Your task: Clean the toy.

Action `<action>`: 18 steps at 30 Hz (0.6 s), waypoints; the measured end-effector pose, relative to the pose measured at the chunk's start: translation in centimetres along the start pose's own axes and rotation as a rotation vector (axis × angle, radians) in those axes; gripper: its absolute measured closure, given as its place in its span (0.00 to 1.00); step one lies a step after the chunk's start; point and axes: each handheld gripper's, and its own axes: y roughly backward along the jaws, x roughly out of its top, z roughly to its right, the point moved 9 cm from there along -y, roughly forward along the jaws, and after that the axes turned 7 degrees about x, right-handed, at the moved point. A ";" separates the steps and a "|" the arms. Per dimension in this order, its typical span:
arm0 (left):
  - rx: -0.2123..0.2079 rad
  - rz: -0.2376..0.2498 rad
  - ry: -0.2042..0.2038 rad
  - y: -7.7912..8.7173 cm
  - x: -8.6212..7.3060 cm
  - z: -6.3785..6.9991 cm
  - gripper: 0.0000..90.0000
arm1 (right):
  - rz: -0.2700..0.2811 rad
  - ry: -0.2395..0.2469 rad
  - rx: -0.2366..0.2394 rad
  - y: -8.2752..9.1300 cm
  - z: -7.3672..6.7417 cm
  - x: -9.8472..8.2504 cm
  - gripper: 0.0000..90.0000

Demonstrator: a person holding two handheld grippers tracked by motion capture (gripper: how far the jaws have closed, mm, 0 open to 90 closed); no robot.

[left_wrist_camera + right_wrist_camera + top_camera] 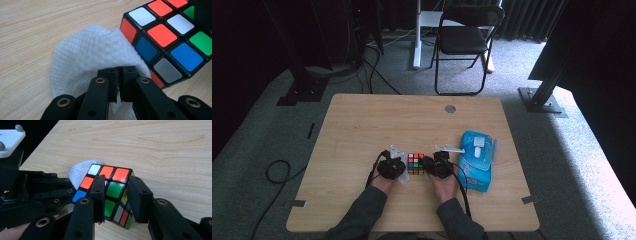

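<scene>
Item: puzzle cube [415, 163], near the table's [362, 125] front edge, left of the blue wipes pack [476, 159]. Right gripper [116, 195] clamped the cube's edge; left gripper [119, 83] pinched a white wipe [85, 62] touching the cube's left face. Step judged: wiping the cube. Next move calls for steady holding while the wipe rubs across.

cube [170, 37]: black frame, red, white, blue, green, grey stickers | wipe [85, 65]: white, woven dimple texture | tongs [119, 85]: black with brass rivets | tabletop [362, 125]: pale wood grain | packet [476, 160]: blue, white label
</scene>
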 end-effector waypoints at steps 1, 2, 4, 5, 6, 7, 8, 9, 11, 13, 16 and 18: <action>-0.001 0.000 0.001 0.0 0.0 0.0 0.96 | 0.000 0.000 0.000 0.0 0.0 0.0 0.75; -0.001 0.000 0.001 0.0 0.0 0.0 0.96 | 0.000 -0.001 0.000 0.0 0.0 0.0 0.75; -0.001 -0.001 0.001 0.0 0.0 0.0 0.96 | 0.003 -0.003 0.002 0.0 0.0 0.0 0.75; -0.002 -0.002 0.003 0.1 0.0 0.0 0.96 | 0.004 -0.004 0.002 0.0 0.0 0.0 0.75; -0.002 -0.002 0.003 0.1 0.1 0.0 0.96 | 0.004 -0.005 0.003 0.0 0.0 0.0 0.75; -0.003 -0.001 0.004 0.2 0.1 0.0 0.96 | 0.004 -0.005 0.003 0.0 0.0 0.0 0.75; -0.003 0.001 0.004 0.3 0.2 0.0 0.96 | 0.005 -0.005 0.004 0.0 0.0 0.0 0.75; -0.005 0.006 0.006 0.4 0.3 0.0 0.96 | 0.005 -0.005 0.003 0.0 0.0 0.0 0.75; -0.009 0.017 0.006 0.7 0.6 -0.1 0.96 | 0.004 -0.004 0.003 0.0 0.0 0.0 0.75; -0.012 0.031 0.011 1.1 1.0 -0.1 0.96 | 0.004 -0.003 0.003 0.0 0.0 0.0 0.75; -0.013 0.046 0.010 1.5 1.4 -0.2 0.96 | 0.005 -0.003 0.003 0.0 0.0 0.0 0.75; -0.011 0.055 0.012 1.8 1.6 -0.1 0.96 | 0.006 -0.004 0.003 0.0 0.0 0.0 0.75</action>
